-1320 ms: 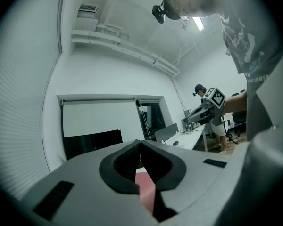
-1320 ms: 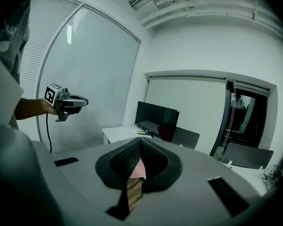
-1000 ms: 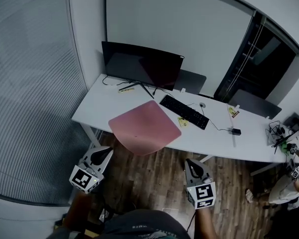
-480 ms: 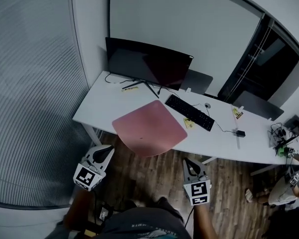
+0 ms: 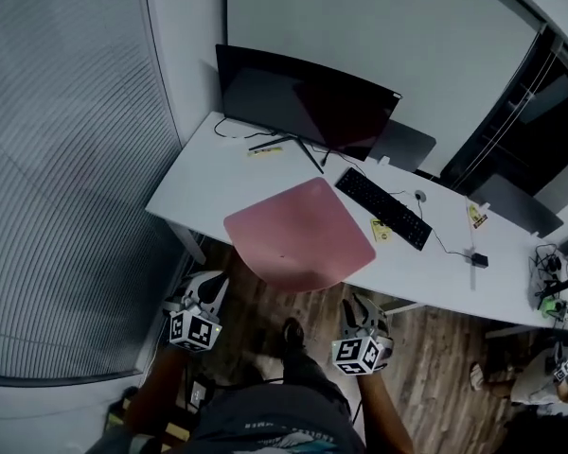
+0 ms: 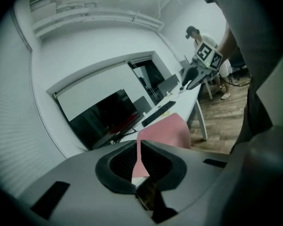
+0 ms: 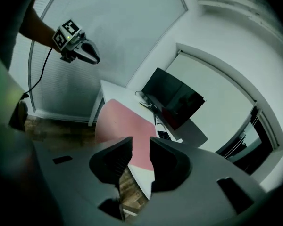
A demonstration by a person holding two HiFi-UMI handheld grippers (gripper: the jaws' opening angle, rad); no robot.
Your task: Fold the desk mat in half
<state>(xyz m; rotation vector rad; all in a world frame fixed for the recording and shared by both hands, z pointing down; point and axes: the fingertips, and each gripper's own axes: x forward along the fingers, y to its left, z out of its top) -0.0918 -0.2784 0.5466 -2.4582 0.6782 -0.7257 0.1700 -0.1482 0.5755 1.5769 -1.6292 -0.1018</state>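
Simply smooth pink round-cornered desk mat (image 5: 299, 235) on white desk (image 5: 208, 180)

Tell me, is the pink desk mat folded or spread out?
Spread out. The pink desk mat lies as one flat layer on the white desk, its near edge overhanging the front; no fold shows.

- A long white desk (image 5: 218, 180) stands on a brown wood-plank floor (image 5: 440, 348).
- Left of the desk, ribbed blinds (image 5: 66, 159) cover the whole side of the room.
- Behind the desk rises a plain white wall (image 5: 379, 36).
- Right of that wall, beyond the desk's far end, is a dark framed doorway (image 5: 521, 112).
- Two grey chair backs (image 5: 409, 146) (image 5: 517, 206) show along the desk's far edge.
- The light is dim and even.
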